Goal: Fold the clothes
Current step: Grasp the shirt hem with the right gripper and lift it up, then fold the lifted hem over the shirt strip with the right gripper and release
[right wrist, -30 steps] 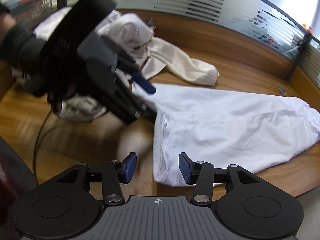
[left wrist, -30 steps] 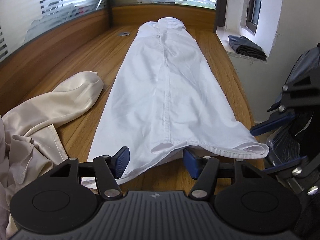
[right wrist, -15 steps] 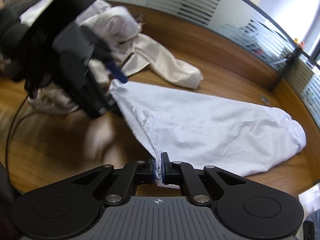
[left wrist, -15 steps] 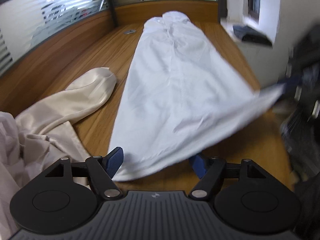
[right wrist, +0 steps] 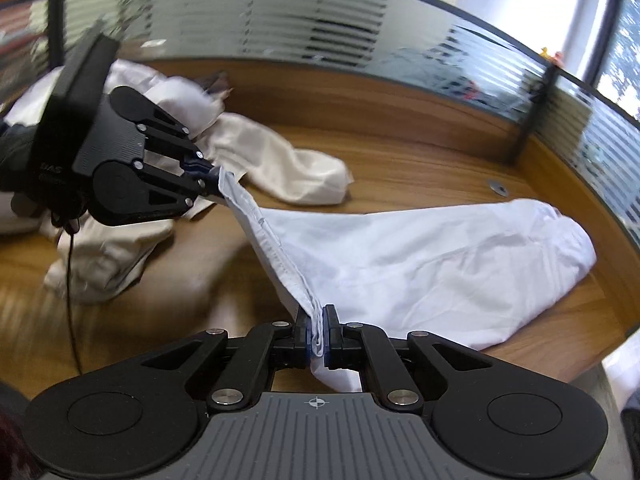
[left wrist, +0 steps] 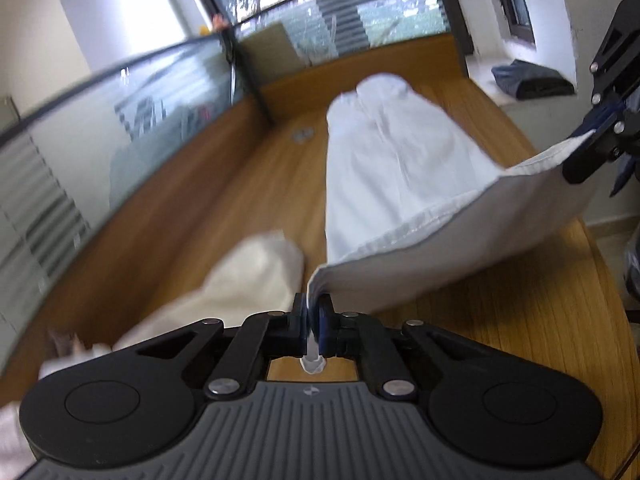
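A long white garment (left wrist: pixel 392 168) lay lengthwise on a wooden worktop (left wrist: pixel 500 304), its long axis running from the lower centre of the left wrist view to the upper centre, narrow end pointing away. The left gripper (left wrist: pixel 314 314) was pressed together, pinching one corner of the near hem. The right gripper (right wrist: pixel 318 330) pinched the other corner the same way. Between them the hem (right wrist: pixel 272 244) hung raised and stretched off the worktop. A cream garment (right wrist: pixel 288 168) lay crumpled near the left of the frame. Judging from this, a corner could slip from either thin pinch under tension, or uneven lifting could skew the fold and drag the far end.
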`<state>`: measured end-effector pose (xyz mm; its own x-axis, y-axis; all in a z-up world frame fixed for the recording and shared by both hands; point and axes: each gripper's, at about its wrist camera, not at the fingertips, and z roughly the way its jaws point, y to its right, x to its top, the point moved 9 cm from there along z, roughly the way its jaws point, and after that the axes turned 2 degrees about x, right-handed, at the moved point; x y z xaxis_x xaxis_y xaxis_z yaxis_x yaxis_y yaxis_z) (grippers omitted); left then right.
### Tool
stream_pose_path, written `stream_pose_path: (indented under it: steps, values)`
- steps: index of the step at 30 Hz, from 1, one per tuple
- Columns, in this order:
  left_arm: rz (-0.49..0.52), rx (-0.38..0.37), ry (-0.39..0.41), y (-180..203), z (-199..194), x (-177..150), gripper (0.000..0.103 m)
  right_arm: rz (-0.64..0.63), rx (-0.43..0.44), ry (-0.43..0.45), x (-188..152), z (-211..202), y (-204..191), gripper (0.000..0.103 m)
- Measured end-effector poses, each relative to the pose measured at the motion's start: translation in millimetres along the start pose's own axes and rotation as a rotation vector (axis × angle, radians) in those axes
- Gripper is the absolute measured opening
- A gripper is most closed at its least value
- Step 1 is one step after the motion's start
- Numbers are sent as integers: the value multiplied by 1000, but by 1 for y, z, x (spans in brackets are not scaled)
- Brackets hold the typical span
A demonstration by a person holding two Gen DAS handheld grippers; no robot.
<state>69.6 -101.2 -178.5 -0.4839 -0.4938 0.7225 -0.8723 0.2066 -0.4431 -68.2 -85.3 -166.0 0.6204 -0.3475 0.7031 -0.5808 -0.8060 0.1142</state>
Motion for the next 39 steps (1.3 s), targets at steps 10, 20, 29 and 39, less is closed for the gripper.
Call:
stream_pose_path:
  steps: [10,20,29,39]
  values:
    - [80,-43,59,16,76,95,2,214,5,13,9,15,105,7]
    - [149,-128,-85,57,208,134,3,346,57,-71,-15,85,210,7]
    - [114,-167,-208,76,272,116,14,427,120,-144,-49,139,245,11]
    - [-245,-83,-199,4,214,132,58,406,33,-66,-41,109,258,26]
